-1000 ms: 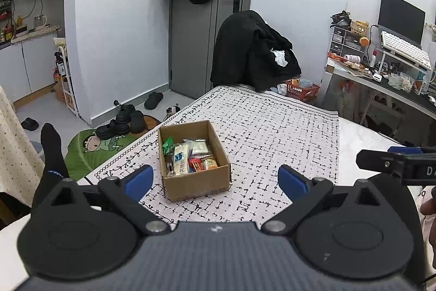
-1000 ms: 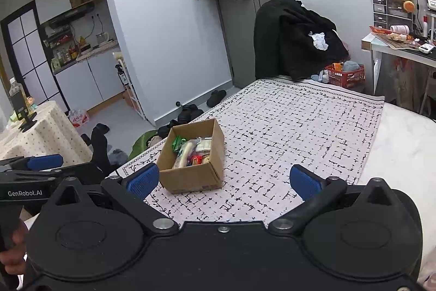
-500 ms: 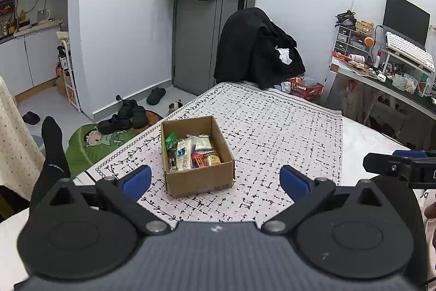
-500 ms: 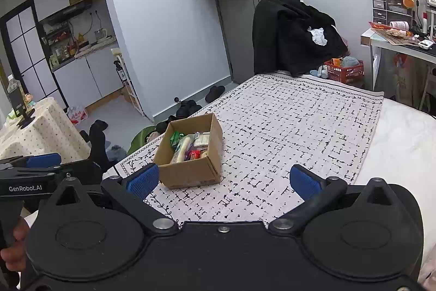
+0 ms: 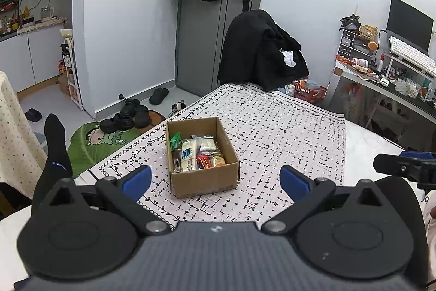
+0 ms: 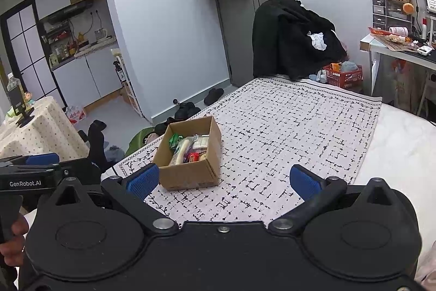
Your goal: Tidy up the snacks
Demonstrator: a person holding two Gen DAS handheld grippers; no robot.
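Note:
An open cardboard box (image 5: pixel 203 180) stands on the patterned tablecloth (image 5: pixel 272 127) near the table's left edge. It holds several snack packets (image 5: pixel 194 152), among them a green one, white ones and a red one. The box also shows in the right wrist view (image 6: pixel 188 177). My left gripper (image 5: pixel 215 180) is open and empty, held above the table just short of the box. My right gripper (image 6: pixel 222 180) is open and empty, a little to the right of the box.
A chair draped with a black coat (image 5: pixel 261 59) stands at the table's far end. A red basket (image 5: pixel 309 92) sits on the floor beside it. A cluttered desk (image 5: pixel 387 81) is at the right. Shoes (image 5: pixel 130 113) and a green mat (image 5: pixel 100 138) lie on the floor at the left.
Both grippers have risen slightly, so the box sits a little lower and nearer in both views. Both stay open and empty.

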